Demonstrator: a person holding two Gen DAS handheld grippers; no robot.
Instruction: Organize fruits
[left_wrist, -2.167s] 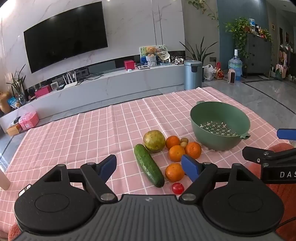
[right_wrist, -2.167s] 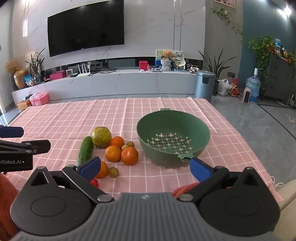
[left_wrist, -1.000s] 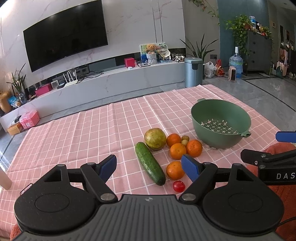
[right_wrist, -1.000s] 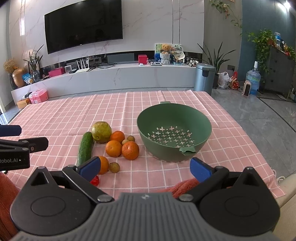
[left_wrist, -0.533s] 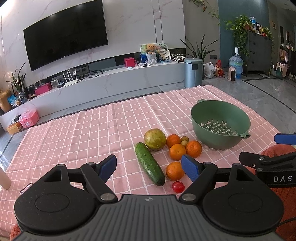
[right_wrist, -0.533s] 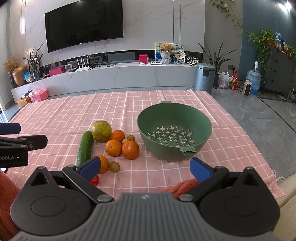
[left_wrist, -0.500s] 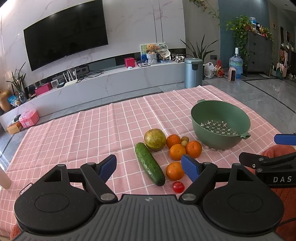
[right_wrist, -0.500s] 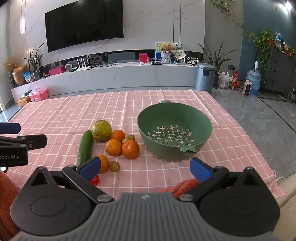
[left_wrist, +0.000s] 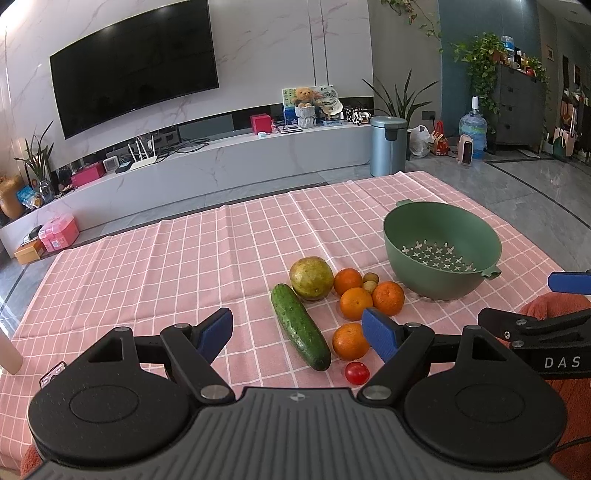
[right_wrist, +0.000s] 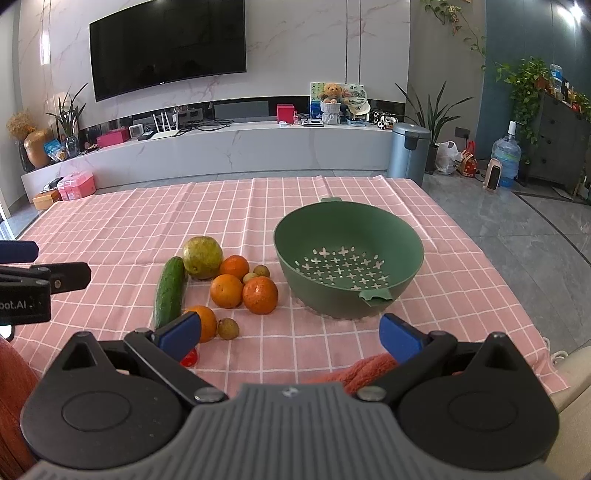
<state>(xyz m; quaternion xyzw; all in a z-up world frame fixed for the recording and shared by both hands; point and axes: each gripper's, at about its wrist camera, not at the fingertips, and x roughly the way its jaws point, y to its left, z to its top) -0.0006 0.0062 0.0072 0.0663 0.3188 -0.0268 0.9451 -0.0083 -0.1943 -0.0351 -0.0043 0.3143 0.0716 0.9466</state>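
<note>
Green perforated colander (right_wrist: 349, 258), round oranges (right_wrist: 260, 294), bumpy cucumber (left_wrist: 300, 325), both tongs (left_wrist: 297, 330) (right_wrist: 288, 332) released, empty.

Matt green plastic colander (right_wrist: 406, 258) on pink checked cloth (right_wrist: 147, 221).

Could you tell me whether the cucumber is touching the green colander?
Apart. The right wrist view shows the cucumber left of the fruit cluster, with oranges and pink cloth between it and the green colander.
</note>
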